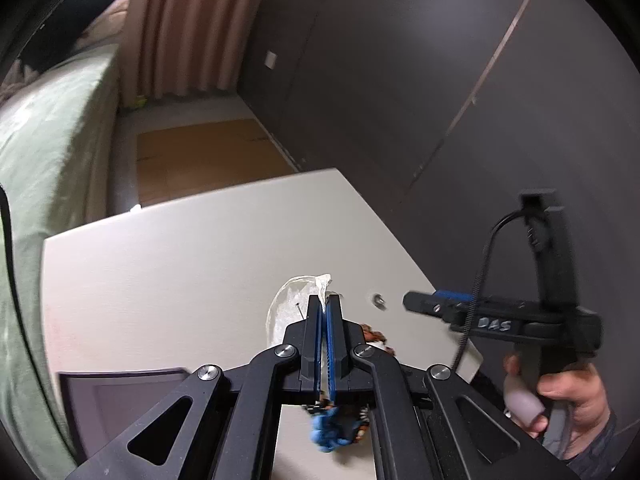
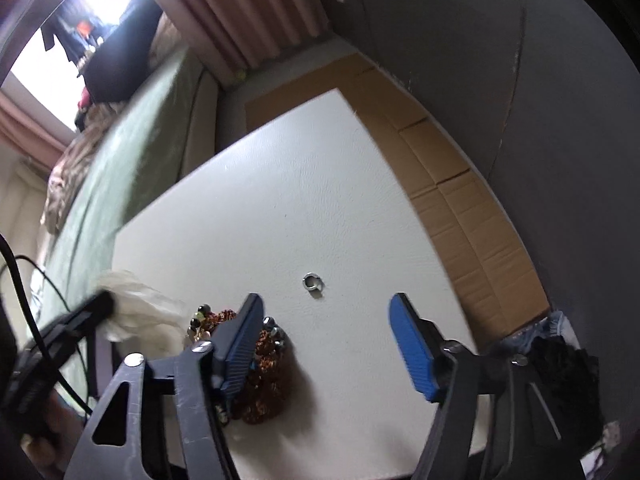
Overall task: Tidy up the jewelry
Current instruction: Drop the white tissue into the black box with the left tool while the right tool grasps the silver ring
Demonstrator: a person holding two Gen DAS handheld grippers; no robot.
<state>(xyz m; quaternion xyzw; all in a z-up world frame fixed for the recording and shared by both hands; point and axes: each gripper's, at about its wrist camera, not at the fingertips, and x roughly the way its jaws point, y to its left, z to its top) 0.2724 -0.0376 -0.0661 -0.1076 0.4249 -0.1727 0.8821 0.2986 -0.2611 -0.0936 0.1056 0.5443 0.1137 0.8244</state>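
**Left gripper clamped on plastic bag; right gripper spread above ring**

The left gripper (image 1: 325,300) has its blue-padded fingers pressed together on the upper edge of a clear plastic bag (image 1: 286,308), which lies crumpled on the white table (image 1: 180,272). In the right wrist view the same bag (image 2: 136,300) shows as a pale, blurred mass at the tip of the left gripper (image 2: 105,300).

The right gripper (image 2: 326,312) is spread wide and holds nothing. A small silver ring (image 2: 313,282) lies alone on the table (image 2: 300,200), just beyond the gap between the two fingers and apart from both. In the left wrist view the ring (image 1: 379,301) sits between the bag and the right gripper (image 1: 416,304), which a hand (image 1: 568,396) grips by its handle.

A heap of orange-brown beaded jewelry (image 2: 264,376) with dark round beads lies on the table beneath the right gripper's left-hand finger; contact cannot be confirmed. A blue tassel-like piece (image 1: 330,432) shows under the left gripper, blurred.

A green-covered bed (image 2: 132,132) stands beside the table, and flattened cardboard (image 2: 460,184) covers the floor on the far side.
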